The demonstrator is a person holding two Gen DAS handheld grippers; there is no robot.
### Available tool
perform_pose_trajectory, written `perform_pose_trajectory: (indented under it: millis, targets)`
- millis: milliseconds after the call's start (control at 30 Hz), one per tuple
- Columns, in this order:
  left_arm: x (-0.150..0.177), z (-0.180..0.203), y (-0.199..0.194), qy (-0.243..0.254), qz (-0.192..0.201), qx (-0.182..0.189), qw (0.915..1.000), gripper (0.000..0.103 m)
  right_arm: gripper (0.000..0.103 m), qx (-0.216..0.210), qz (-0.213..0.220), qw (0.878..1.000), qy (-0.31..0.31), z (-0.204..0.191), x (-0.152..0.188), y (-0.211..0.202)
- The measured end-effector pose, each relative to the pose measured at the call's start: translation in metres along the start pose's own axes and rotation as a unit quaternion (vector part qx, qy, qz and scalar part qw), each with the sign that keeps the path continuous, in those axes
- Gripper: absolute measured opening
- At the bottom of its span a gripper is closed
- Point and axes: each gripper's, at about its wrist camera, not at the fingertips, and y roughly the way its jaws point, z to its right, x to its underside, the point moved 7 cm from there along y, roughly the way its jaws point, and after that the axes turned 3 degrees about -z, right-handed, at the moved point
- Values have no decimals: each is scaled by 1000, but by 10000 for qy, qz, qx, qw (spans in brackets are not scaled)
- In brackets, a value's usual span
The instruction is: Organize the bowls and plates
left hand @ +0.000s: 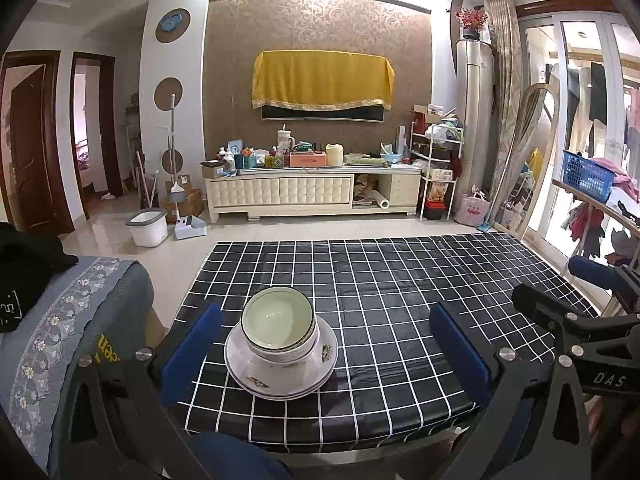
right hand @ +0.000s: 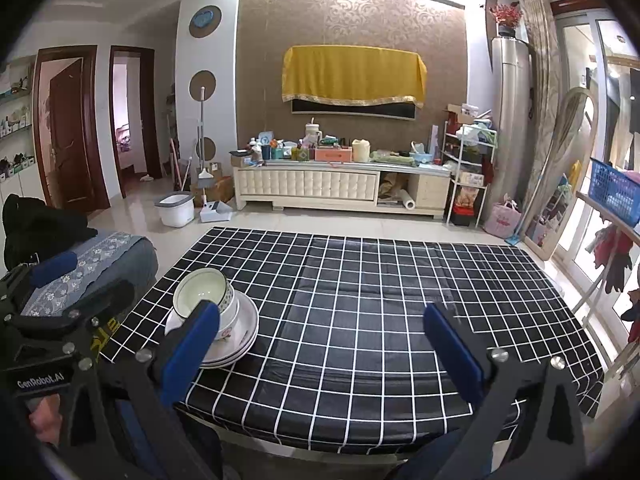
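Nested bowls (left hand: 280,326) on stacked plates (left hand: 280,368) near the front left of a checked table (left hand: 400,280).

Two bowls and about three plates make one pile. Left gripper (left hand: 326,354) spread wide around it, touching nothing; right gripper (right hand: 322,346) spread over bare cloth, its left finger (right hand: 192,344) screening the pile. A blue-covered chair (left hand: 80,320) stands left.

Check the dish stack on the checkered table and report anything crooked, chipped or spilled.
The nested bowls sit tilted on the stacked plates, leaning toward the table's left side, clearest in the right wrist view. No chips or spills are visible.
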Motion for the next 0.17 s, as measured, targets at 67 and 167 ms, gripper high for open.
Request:
perform_pose_trajectory:
  millis: [67, 167]
  targets:
    - [1, -1, 1, -19, -16, 3, 10000, 103, 103, 0, -6, 10000, 0, 0, 1, 0]
    - [3, -1, 1, -15, -40, -5, 10000, 103, 103, -3, -10, 10000, 3, 1, 0, -1]
